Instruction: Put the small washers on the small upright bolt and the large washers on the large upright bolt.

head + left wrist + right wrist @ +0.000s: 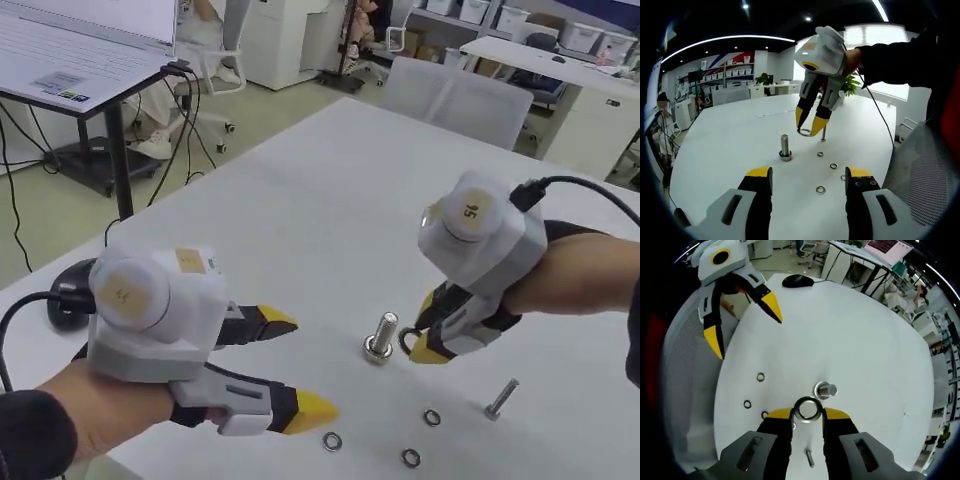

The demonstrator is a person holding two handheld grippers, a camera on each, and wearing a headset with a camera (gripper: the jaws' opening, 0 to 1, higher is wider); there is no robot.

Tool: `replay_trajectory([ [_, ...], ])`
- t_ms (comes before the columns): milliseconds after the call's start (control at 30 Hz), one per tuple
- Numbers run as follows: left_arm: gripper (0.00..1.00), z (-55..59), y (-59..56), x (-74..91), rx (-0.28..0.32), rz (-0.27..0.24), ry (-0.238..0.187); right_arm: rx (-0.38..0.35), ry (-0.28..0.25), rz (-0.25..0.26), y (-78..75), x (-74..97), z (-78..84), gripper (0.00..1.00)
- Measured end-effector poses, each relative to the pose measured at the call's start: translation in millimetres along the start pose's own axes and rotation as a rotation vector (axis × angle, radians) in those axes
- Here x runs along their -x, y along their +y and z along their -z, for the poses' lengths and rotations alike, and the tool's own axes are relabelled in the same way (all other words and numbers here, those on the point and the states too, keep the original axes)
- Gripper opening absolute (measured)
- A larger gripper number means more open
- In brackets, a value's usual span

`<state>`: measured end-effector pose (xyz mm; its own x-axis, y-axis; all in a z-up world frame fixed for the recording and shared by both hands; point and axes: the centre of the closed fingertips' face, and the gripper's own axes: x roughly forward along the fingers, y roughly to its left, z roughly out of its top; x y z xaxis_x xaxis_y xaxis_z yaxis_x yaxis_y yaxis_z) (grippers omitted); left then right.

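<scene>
Left gripper (305,364) wide apart; right gripper (418,338) tight on large washer (795,409) near large bolt (382,334).

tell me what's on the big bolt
Big bolt's top is bare; the ring at its foot could be a washer or its head, too small to tell. Right tongs hold a large washer beside it.

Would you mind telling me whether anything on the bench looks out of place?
Nothing stands out. The large bolt and small bolt stand upright, loose small washers lie flat on the table, and the right gripper pinches a large washer.
</scene>
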<state>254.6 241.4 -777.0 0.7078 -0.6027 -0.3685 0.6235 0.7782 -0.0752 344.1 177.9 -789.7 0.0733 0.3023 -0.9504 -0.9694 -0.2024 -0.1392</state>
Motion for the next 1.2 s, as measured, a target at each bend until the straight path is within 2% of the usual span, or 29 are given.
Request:
replay_trajectory([
  [433, 0.57, -1.0, 6.4, 2.3, 0.01, -0.026, -0.01, 0.02, -0.014, 0.01, -16.3, 2.5, -17.9, 0.24],
  [800, 0.57, -3.1, 11.9, 4.2, 0.019, -0.044, -0.025, 0.041, 0.01, -0.002, -22.2, -1.0, -20.9, 0.24],
  [1200, 0.57, -5.4, 14.1, 5.8, -0.009, -0.058, -0.024, 0.058, 0.042, -0.029, -24.3, -14.8, -21.3, 0.24],
])
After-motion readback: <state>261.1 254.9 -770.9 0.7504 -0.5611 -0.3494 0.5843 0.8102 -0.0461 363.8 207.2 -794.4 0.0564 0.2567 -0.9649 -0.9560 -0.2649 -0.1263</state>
